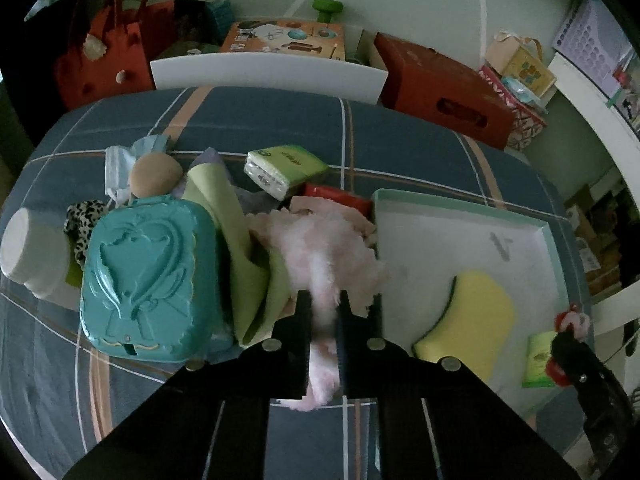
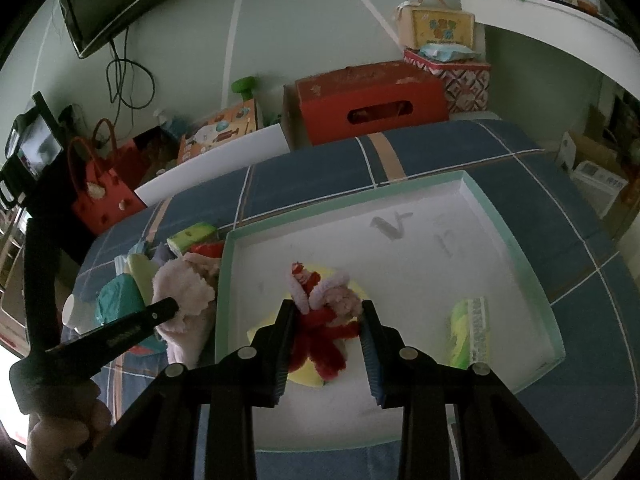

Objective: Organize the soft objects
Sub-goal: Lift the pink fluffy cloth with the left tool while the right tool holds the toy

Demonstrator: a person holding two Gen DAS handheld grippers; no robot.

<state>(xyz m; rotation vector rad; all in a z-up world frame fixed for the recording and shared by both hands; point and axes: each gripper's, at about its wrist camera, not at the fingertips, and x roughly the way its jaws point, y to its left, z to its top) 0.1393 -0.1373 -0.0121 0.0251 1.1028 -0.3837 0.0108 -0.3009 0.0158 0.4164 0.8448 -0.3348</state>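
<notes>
My left gripper (image 1: 323, 312) is shut on a fluffy pink cloth (image 1: 320, 256), just left of the white tray (image 1: 440, 232). It also shows in the right wrist view (image 2: 188, 296). My right gripper (image 2: 328, 312) is shut on a red and pink fuzzy toy (image 2: 324, 312), held over the yellow sponge (image 2: 304, 376) in the tray (image 2: 400, 264). The sponge (image 1: 472, 316) and a green tissue pack (image 1: 538, 354) lie in the tray. The right gripper (image 1: 568, 328) with the toy shows at the tray's right edge.
Left of the tray lies a pile: a teal plastic case (image 1: 148, 276), green cloth (image 1: 224, 216), green tissue pack (image 1: 286, 168), red packet (image 1: 336, 196), beige puff (image 1: 156, 176), leopard scrunchie (image 1: 84, 224), white roll (image 1: 32, 248). A red box (image 1: 444, 92) stands behind the table.
</notes>
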